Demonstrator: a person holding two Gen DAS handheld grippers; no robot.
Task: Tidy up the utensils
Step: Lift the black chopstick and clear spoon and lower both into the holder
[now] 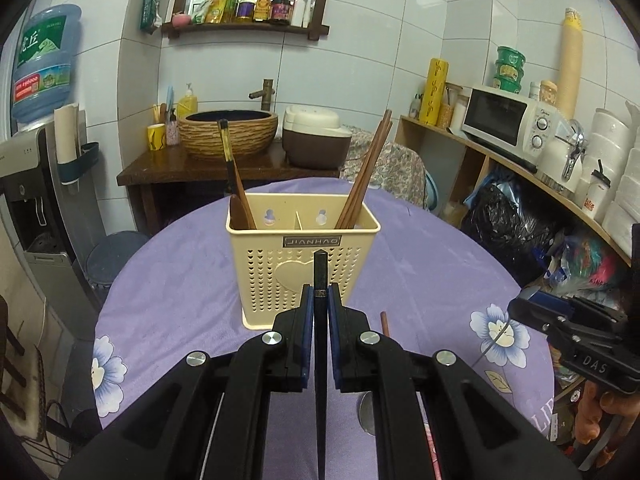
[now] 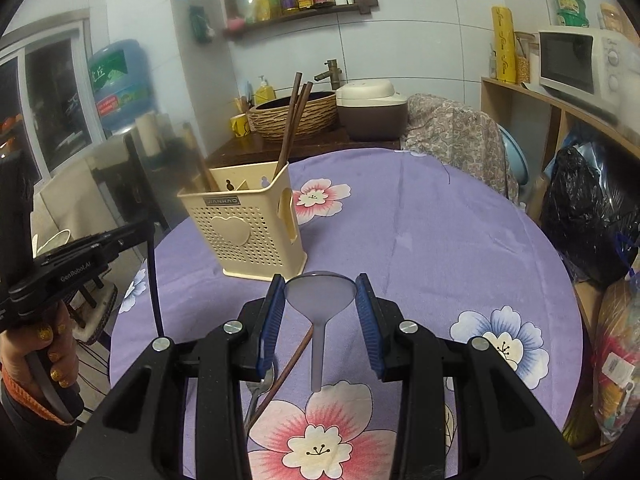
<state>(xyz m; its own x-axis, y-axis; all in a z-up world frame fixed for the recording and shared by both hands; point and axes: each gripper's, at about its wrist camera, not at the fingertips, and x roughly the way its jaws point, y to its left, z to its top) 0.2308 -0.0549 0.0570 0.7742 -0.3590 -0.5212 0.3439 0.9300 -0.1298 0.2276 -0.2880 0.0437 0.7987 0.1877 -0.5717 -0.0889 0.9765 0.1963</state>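
left jaws are pinched nearly all the way shut on a dark chopstick [image 1: 320,276], which stands up between the blue pads with its tip poking above them, right in front of the holder. the left gripper [image 1: 320,300] is held above the worktop. right jaws sit partly open around the bowl of a pale translucent spoon [image 2: 320,292]; the bowl fills the gap and both pads press its edges, handle hanging down toward the camera. the right gripper [image 2: 320,300] is up off the cloth too.

the cream utensil holder [image 1: 302,264] stands upright mid-worktop, with "jianhao" on a small plate on its front and a raised heart below. it's perforated and split by a divider: a bundle of brown chopsticks [image 1: 366,172] leans in the right compartment, i can't count them exactly, and two dark-handled utensils [image 1: 234,184] lean in the left one.

still lying on the cloth near the grippers: one brown chopstick [image 2: 290,364] and one metal spoon [image 2: 260,388], side by side.

the worktop [image 2: 440,232] is round, under a purple cloth with big flowers. one gripper body reads "genrobot.ai", the other "das".

room is a white-tiled kitchen: one woven basin [image 1: 228,130] with a tap, one rice cooker [image 1: 316,136], one white microwave [image 1: 512,120], one blue water jug [image 1: 42,60], a wall shelf of bottles [image 1: 256,4].
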